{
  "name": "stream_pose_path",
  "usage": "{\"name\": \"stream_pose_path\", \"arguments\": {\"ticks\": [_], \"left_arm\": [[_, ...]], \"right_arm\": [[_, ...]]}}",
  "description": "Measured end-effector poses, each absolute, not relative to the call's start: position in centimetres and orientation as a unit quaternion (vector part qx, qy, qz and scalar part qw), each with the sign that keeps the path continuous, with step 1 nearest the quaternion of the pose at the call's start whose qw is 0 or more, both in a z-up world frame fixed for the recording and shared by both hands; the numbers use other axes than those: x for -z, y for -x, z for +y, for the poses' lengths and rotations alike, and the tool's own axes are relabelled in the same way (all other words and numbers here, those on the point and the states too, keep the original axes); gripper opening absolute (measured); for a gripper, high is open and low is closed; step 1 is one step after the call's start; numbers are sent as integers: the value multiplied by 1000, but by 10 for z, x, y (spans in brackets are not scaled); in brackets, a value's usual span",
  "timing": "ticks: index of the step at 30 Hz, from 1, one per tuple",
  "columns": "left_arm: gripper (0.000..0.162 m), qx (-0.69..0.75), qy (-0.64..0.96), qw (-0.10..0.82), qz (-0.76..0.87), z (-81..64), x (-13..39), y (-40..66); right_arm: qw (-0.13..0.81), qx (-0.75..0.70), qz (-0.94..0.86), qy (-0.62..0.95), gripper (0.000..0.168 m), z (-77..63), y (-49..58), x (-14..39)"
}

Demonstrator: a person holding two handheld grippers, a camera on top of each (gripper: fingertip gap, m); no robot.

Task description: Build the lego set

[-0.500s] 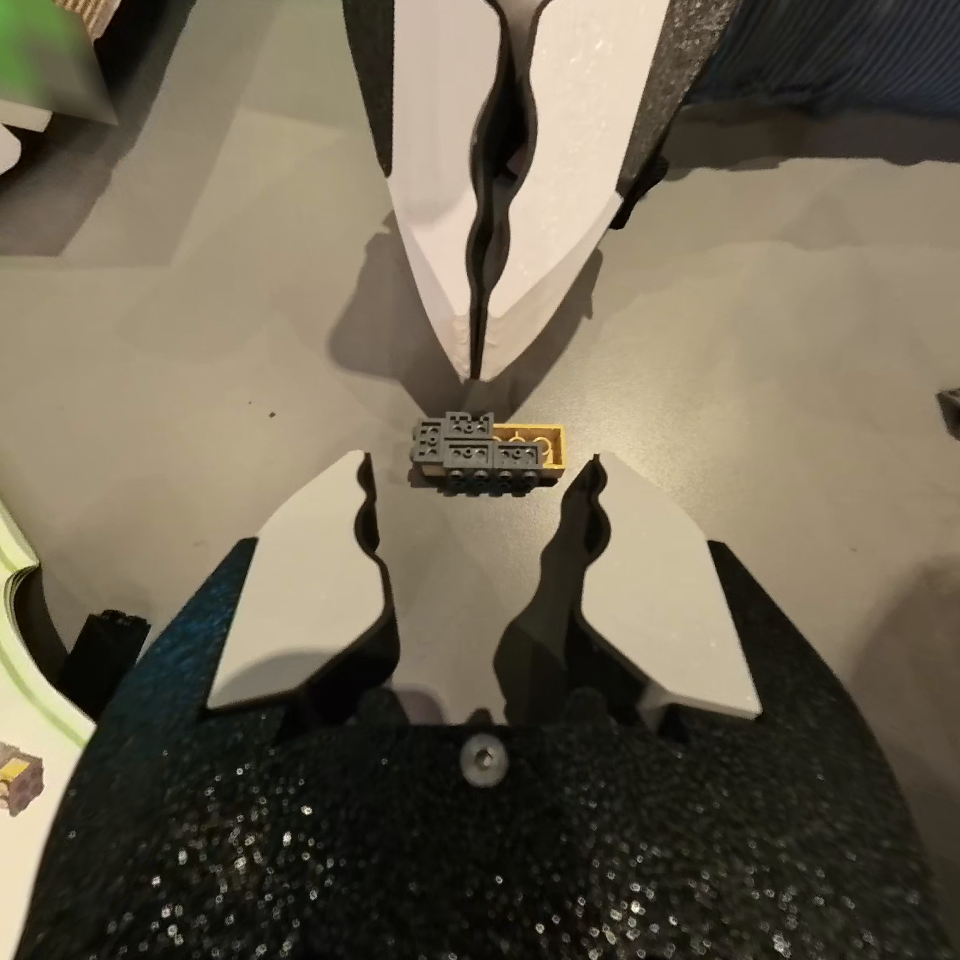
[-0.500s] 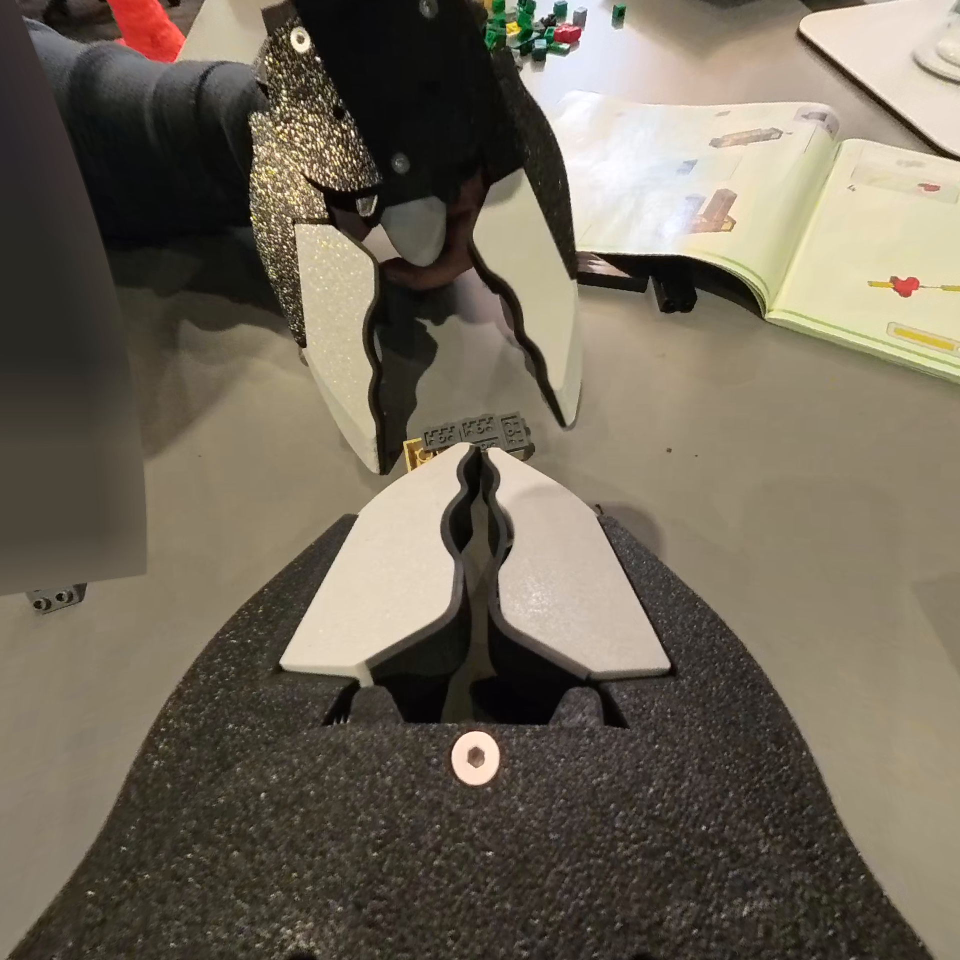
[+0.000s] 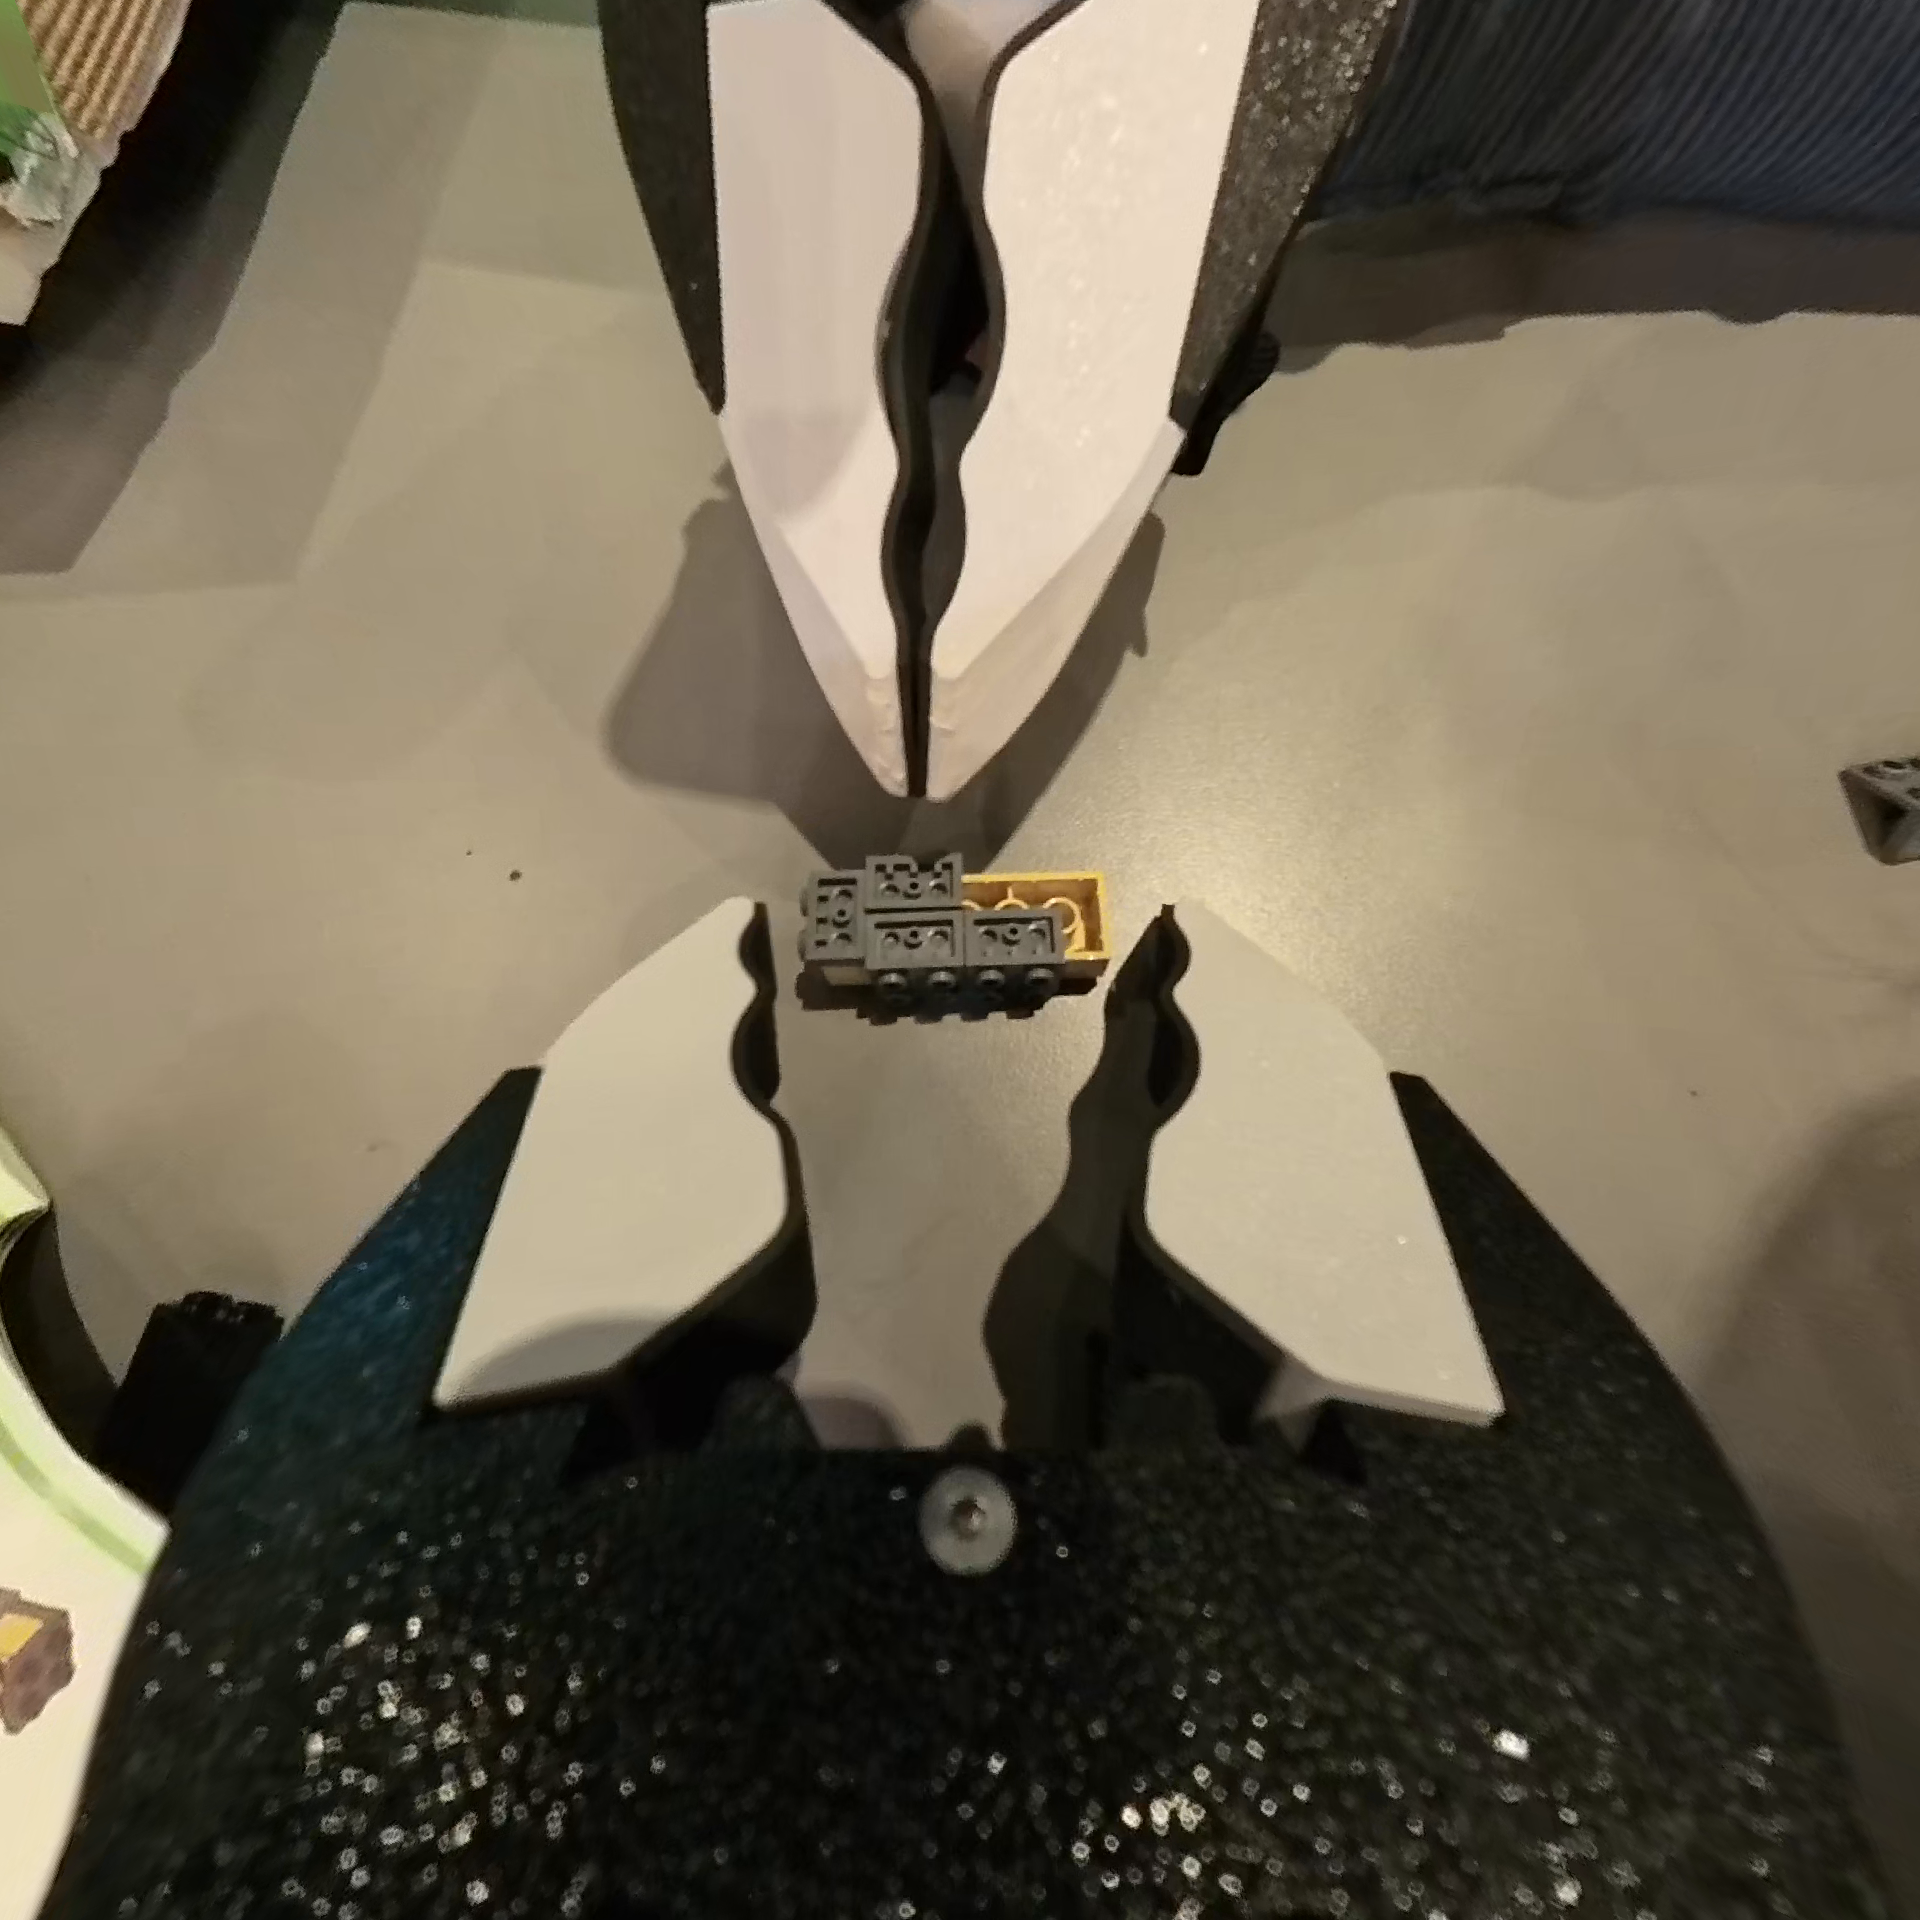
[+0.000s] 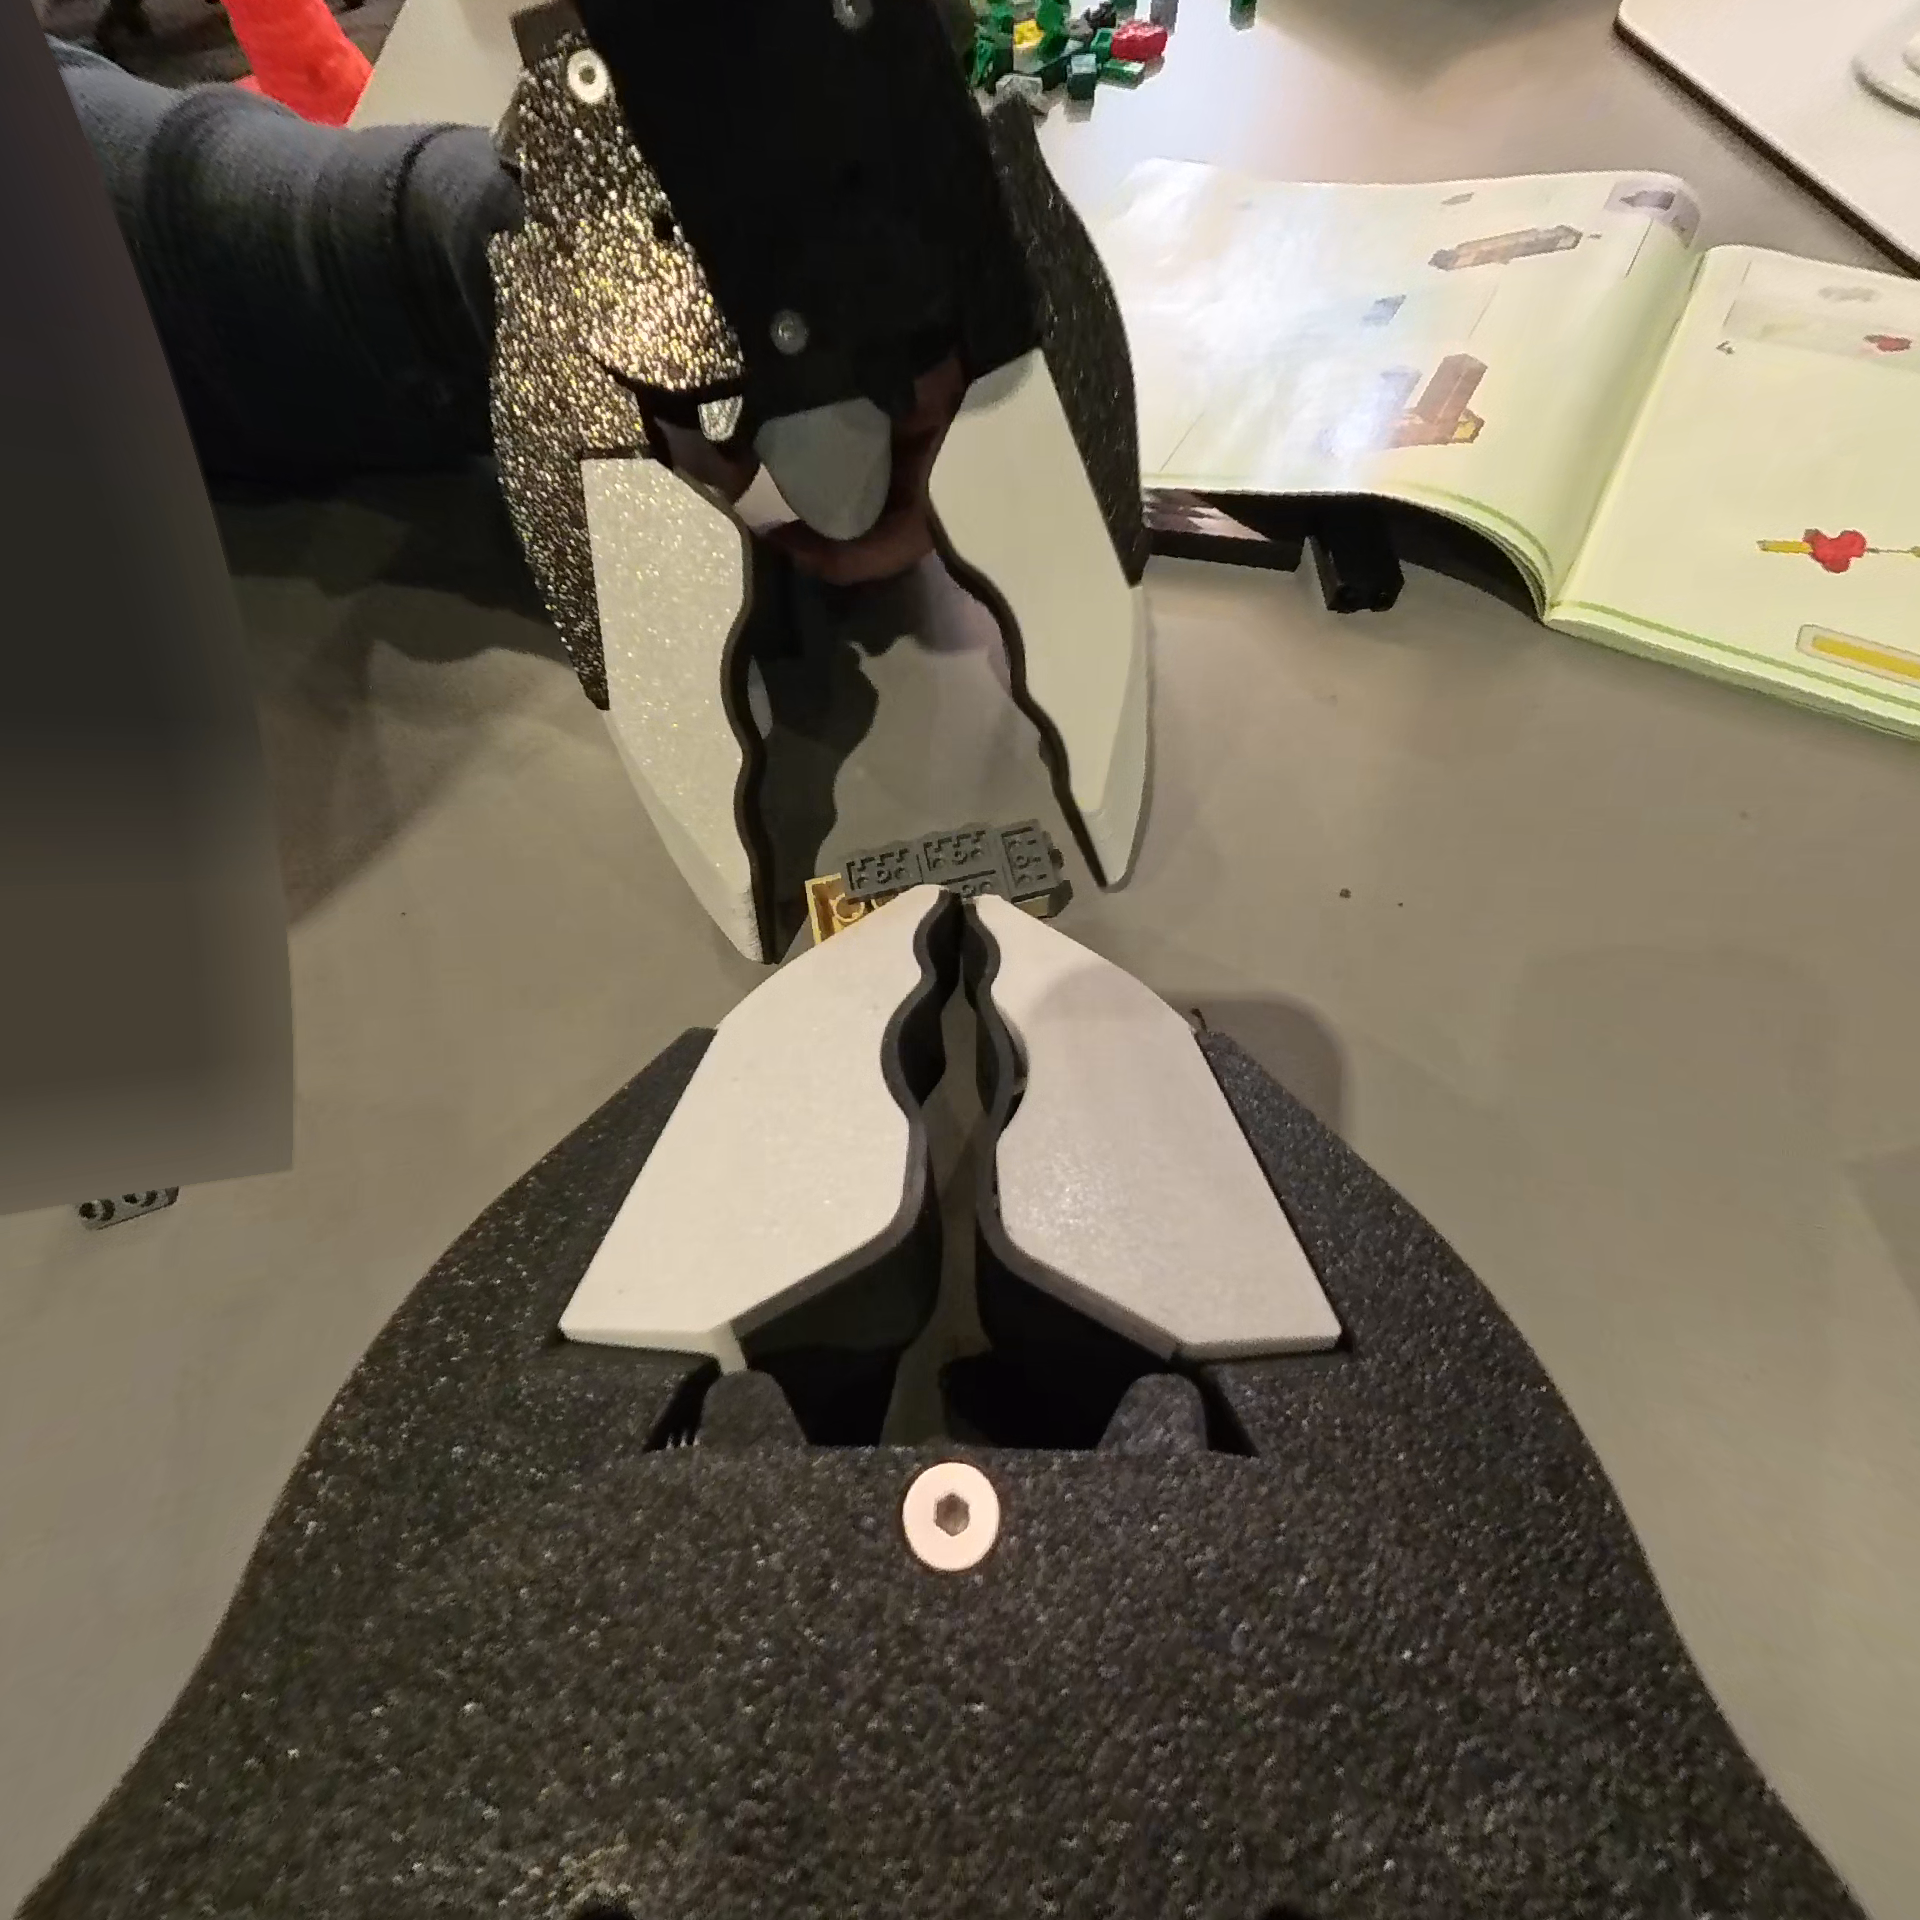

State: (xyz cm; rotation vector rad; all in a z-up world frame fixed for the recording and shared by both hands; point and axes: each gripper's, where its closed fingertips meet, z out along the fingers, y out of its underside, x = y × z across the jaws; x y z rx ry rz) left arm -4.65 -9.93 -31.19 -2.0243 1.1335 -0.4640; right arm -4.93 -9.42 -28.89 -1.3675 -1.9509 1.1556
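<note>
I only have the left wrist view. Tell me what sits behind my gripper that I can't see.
Observer: An open instruction booklet lies on the table behind the left gripper.
Operator: Report any spare parts.
Observer: A pile of green and red bricks sits at the far edge.
Operator: Check the right gripper's underside near the block.
Observer: The right gripper is shut with nothing between its fingers; its tips cover the near edge of the grey and gold block.

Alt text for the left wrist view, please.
A small grey and gold lego assembly lies on the grey table just beyond the open left gripper. The shut right gripper points at it from the far side.
</note>
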Motion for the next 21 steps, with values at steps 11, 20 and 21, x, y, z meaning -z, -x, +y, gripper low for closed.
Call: {"name": "stream_pose_path", "arguments": {"ticks": [11, 20, 21], "left_arm": [[68, 195, 797, 365, 439, -100, 314, 46], [58, 189, 795, 373, 440, -99, 313, 46], [58, 190, 796, 372, 438, -99, 313, 46]], "right_arm": [[240, -423, -714, 504, 0, -94, 50, 289], [244, -419, -715, 503, 0, -93, 50, 290], [246, -419, -716, 502, 0, -93, 50, 290]]}}
